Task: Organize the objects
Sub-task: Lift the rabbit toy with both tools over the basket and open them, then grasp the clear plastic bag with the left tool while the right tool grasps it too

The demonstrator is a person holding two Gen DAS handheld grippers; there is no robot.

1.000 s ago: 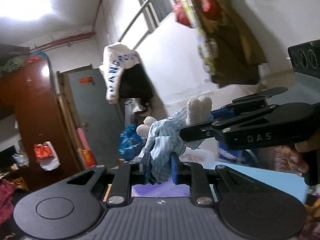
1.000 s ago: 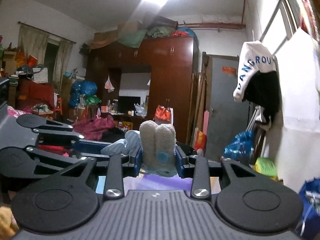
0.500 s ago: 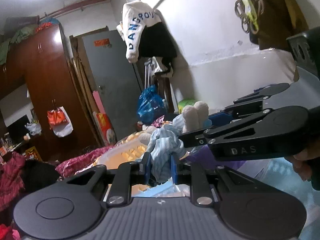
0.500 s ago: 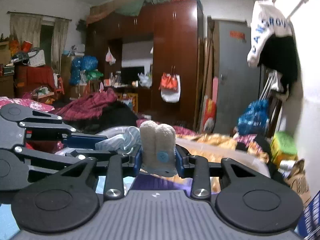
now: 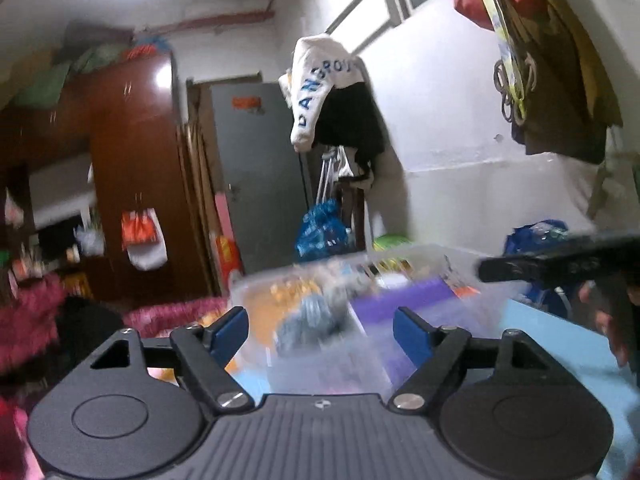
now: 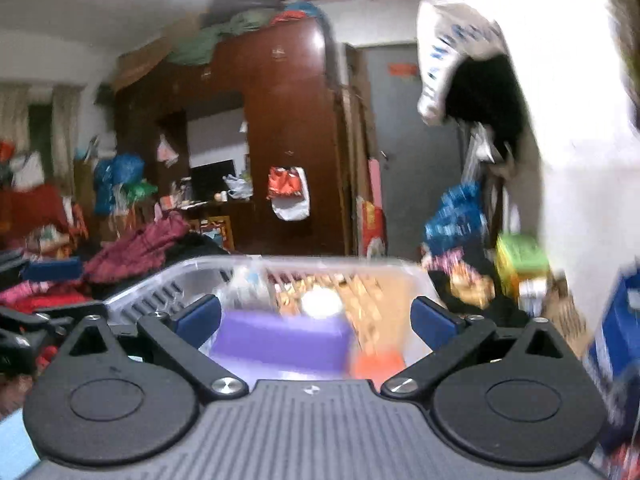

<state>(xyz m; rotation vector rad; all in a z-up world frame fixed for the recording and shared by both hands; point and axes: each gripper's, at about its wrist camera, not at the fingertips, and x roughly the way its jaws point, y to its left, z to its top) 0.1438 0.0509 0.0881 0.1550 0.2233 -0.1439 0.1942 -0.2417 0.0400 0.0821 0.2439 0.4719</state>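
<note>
My left gripper is open and empty. Just beyond it, a blurred blue striped cloth item lies in a clear plastic bin, beside a purple box. My right gripper is open and empty too, above the same clear bin. Inside the bin I see the purple box, a pale round item and an orange item. The right gripper also shows at the right edge of the left wrist view. Both views are blurred.
The bin stands on a light blue surface. Around it are piles of red clothes, a dark wooden wardrobe, a grey door, blue bags and clothes hanging on the white wall.
Both grippers have opened and let go: the left released the blue striped cloth, the right the beige sock-like item. Both items have dropped toward the bin, and both grippers now look down into it.
</note>
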